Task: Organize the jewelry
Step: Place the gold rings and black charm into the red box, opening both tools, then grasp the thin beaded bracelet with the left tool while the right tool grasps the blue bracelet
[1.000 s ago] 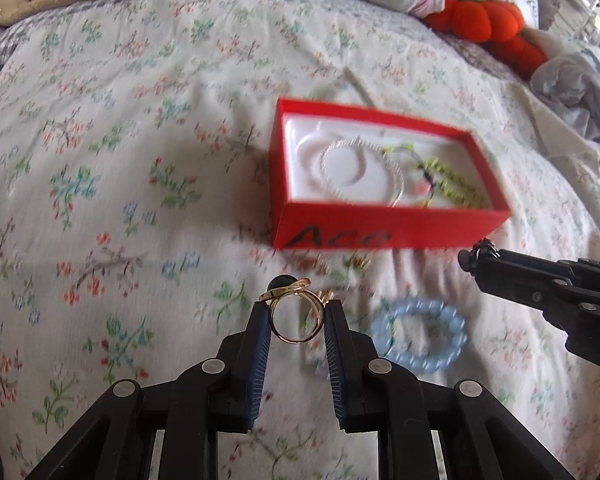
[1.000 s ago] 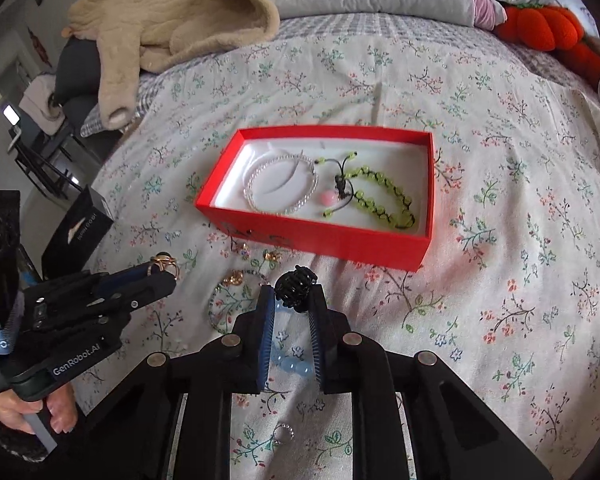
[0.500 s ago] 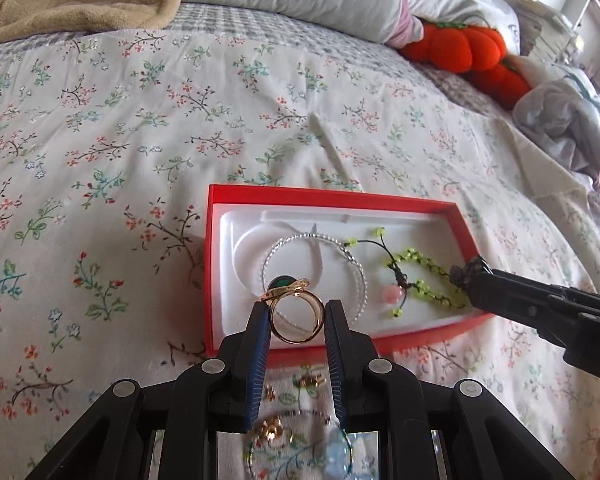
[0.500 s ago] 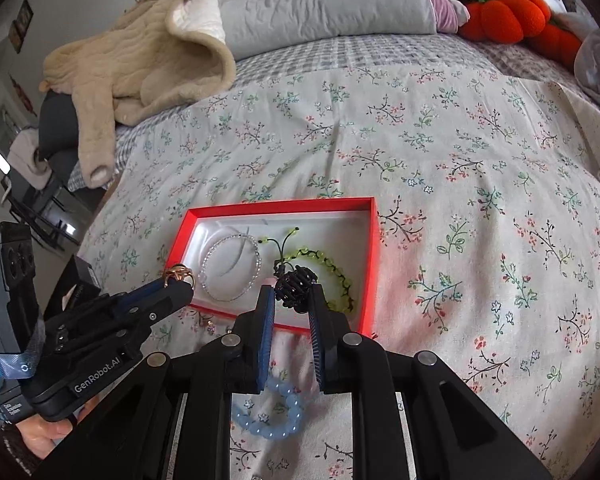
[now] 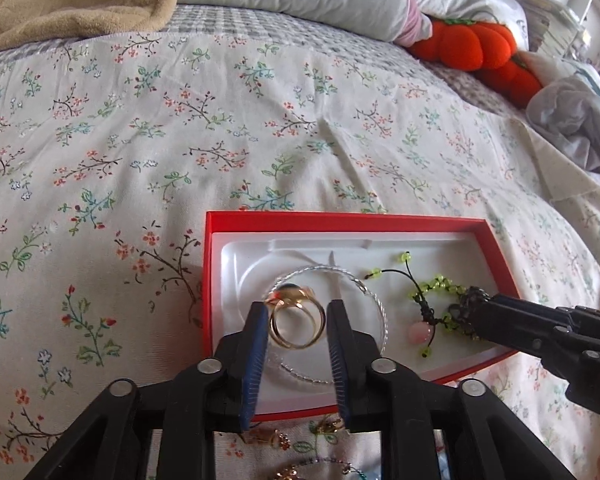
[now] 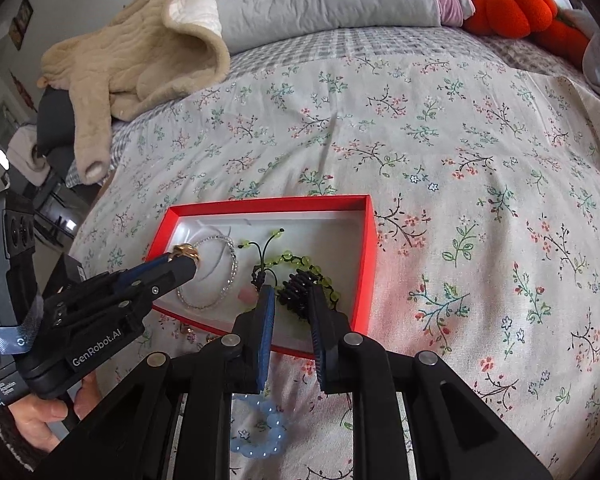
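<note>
Your left gripper [image 5: 298, 330] had its blue-padded jaws opening, with the gold ring [image 5: 297, 326] between them and a sliver of space at the right pad; the ring bore a dark stone and hung over the silver bangle [image 5: 374, 300] near the left end of the red box [image 5: 340, 222]. Your right gripper [image 6: 294, 300] was pinched tight on a small black beaded piece [image 6: 298, 286] over the green bead bracelet [image 6: 300, 260] at the box's near right corner. On the floral bedspread [image 6: 460, 160] before the box's near edge lay a blue bead bracelet [image 6: 260, 436]. Beyond, an orange plush pumpkin [image 5: 472, 46] sat at the bed's far edge.
</note>
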`<state>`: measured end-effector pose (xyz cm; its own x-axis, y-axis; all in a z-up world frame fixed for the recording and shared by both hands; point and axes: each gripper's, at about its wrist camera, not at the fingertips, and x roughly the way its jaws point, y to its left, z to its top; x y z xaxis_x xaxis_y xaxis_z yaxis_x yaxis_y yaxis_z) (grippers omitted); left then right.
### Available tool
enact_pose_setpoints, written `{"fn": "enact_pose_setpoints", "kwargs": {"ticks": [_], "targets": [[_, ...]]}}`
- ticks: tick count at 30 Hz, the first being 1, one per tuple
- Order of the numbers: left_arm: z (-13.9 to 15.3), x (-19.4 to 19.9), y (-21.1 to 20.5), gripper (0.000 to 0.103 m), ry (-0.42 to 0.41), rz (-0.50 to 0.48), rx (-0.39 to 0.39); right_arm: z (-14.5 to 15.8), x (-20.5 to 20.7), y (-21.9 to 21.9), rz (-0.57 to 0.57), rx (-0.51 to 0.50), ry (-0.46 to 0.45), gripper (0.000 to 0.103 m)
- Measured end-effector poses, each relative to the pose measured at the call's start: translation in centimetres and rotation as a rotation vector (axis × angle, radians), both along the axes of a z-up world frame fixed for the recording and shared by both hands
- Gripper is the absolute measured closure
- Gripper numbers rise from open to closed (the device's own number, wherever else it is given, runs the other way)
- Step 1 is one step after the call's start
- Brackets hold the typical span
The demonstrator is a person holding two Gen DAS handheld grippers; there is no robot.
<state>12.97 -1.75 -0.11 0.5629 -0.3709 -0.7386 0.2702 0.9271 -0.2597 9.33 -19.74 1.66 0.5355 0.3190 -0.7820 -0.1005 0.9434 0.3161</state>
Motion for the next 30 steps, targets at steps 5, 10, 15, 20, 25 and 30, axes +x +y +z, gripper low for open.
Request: {"fn": "enact_pose_setpoints", "kwargs": {"ticks": [5,10,15,20,25,30], "targets": [[0.8,-0.6,0.3,0.058,-0.014,-0.009,-0.006,0.8,-0.7,-0.1,0.012,0.003,-0.023,0.08],[1.8,-1.7,0.6,0.047,-0.006,-0.014,-0.021,1.4,-2.2,-0.3,0.042,0.015,-0.012,0.066],[1.9,-3.0,1.8,0.036,0.063,-0.001,-0.039,1.3,-4.2,-0.6,0.013,0.02,0.032,0.065],[0.5,-3.5,2.8,0.033,0.206,0.034,0.017,0.5,-5.1,0.1,0.005,-0.038,0.097,0.054],[-1.4,-3.9,3.7,0.034,0.338,0.051,-0.012,-1.4,-5.4,0.8,-0.001,-0.082,0.188,0.051],[-2.3,-4.4,4.1,0.038,0.389,0.041,-0.055,-2.7,-5.5,1.3,-0.003,-0.076,0.253,0.051]]}}
